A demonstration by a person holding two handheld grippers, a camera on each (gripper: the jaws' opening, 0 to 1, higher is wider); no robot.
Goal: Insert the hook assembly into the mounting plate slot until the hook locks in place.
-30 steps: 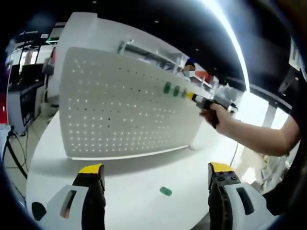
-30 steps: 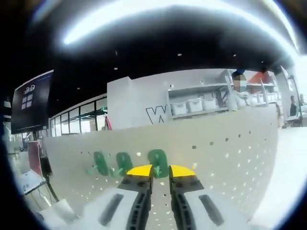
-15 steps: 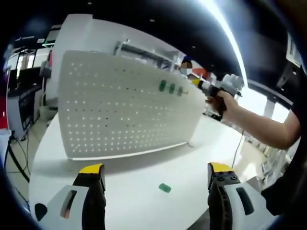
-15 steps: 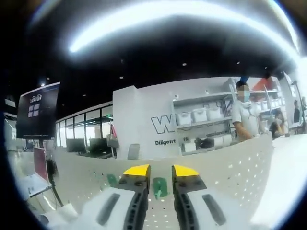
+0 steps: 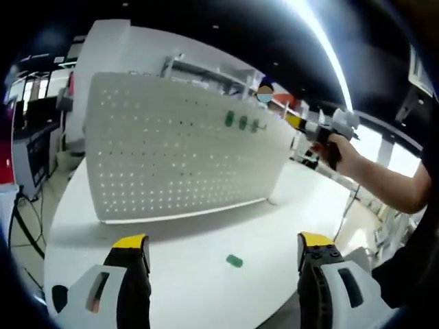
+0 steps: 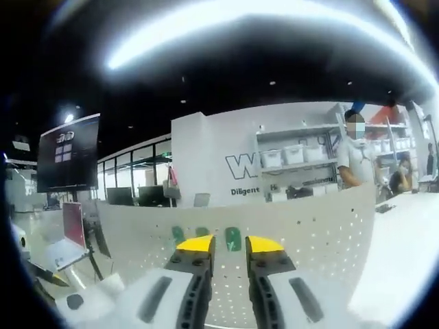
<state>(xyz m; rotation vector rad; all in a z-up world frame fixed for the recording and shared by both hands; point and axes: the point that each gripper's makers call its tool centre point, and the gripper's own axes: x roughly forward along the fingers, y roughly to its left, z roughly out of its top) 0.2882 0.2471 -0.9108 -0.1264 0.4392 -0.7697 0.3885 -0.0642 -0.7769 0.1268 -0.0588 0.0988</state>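
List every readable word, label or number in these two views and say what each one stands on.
"W": a large dark letter on the white wall behind the pegboard; the shelf hides whatever follows it.
"Diligen": small dark print on that wall under the big letter, cut off.
Dark screen: pale logo and tiles, too blurred to read.
Left gripper view: nothing readable on the pegboard, table or green hooks.

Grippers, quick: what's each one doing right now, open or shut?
Left gripper: open, holding nothing.
Right gripper: jaws slightly apart, nothing between them.
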